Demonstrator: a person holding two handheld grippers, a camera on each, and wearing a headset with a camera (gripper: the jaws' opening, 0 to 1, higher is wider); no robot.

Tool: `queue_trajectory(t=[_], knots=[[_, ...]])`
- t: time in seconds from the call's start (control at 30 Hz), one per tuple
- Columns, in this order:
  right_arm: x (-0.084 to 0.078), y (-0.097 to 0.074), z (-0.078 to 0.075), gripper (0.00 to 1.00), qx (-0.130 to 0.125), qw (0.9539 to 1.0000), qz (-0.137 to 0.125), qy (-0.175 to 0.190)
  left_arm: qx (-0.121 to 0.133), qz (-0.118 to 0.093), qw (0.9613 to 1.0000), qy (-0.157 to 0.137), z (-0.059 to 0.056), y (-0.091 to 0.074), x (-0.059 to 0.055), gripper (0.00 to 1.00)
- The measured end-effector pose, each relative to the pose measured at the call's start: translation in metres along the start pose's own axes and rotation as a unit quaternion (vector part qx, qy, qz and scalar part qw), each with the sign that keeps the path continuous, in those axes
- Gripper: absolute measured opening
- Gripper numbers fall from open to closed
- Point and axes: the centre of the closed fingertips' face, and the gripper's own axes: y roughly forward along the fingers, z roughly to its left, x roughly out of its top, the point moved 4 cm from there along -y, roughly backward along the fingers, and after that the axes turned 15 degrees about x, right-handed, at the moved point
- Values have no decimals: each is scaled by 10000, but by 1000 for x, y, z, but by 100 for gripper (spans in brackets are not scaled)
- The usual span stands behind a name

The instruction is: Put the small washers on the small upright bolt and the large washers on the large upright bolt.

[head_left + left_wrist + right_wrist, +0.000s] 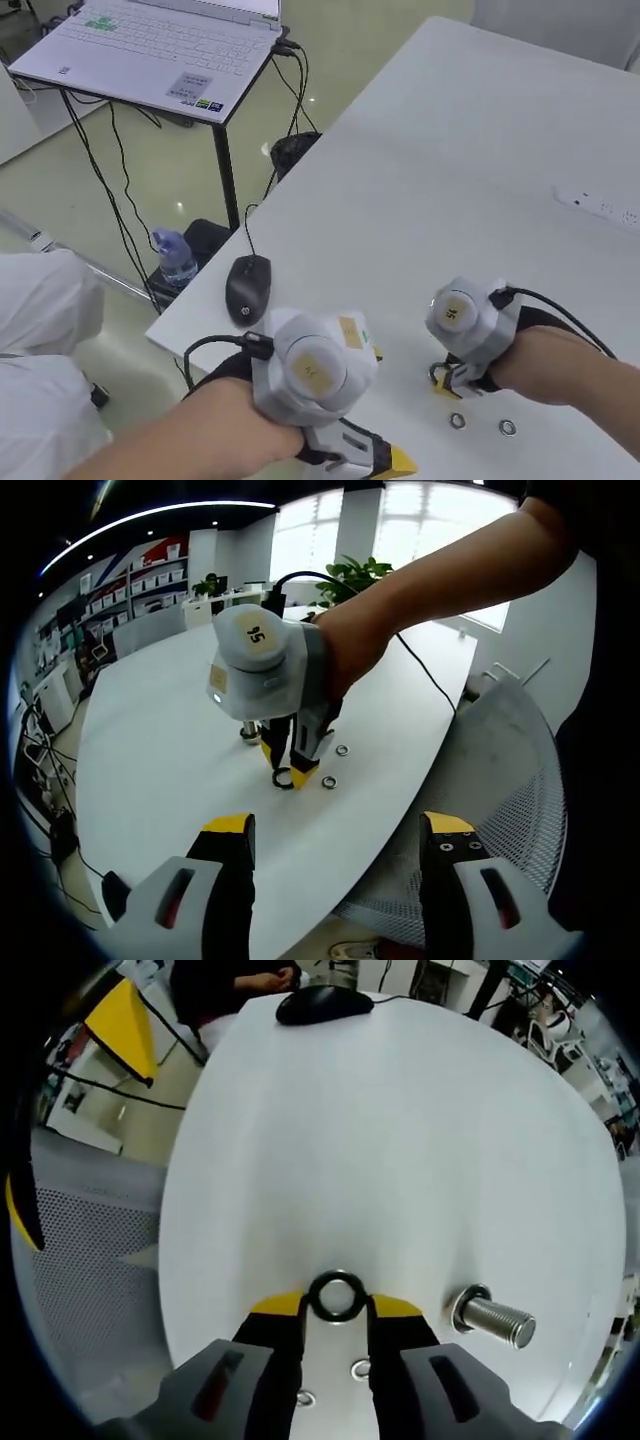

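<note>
Grips a dark washer (335,1277) edge-on in the nearly closed right gripper (335,1306), low centre — probably to drop it over the bolt (492,1317) at lower right. Finds two small washers (457,421) loose on the white table (450,150), bottom right of the head view. Holds the left gripper (337,830) wide open, empty. Beyond — mouse (248,288), laptop (150,40) upper left.
</note>
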Motion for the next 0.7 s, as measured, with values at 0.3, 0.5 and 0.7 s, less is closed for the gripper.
queue_trajectory(t=[0.3, 0.5, 0.7], knots=[[0, 0, -1, 22, 0, 9999, -80, 110, 61, -12, 10000, -18, -2, -1, 2, 65], [0, -1, -1, 21, 47, 9994, -227, 252, 86, -16, 9999, -58, -2, -4, 1, 64], [0, -3, -3, 20, 162, 9989, -274, 336, 118, -7, 9999, -75, -1, -3, 1, 64]])
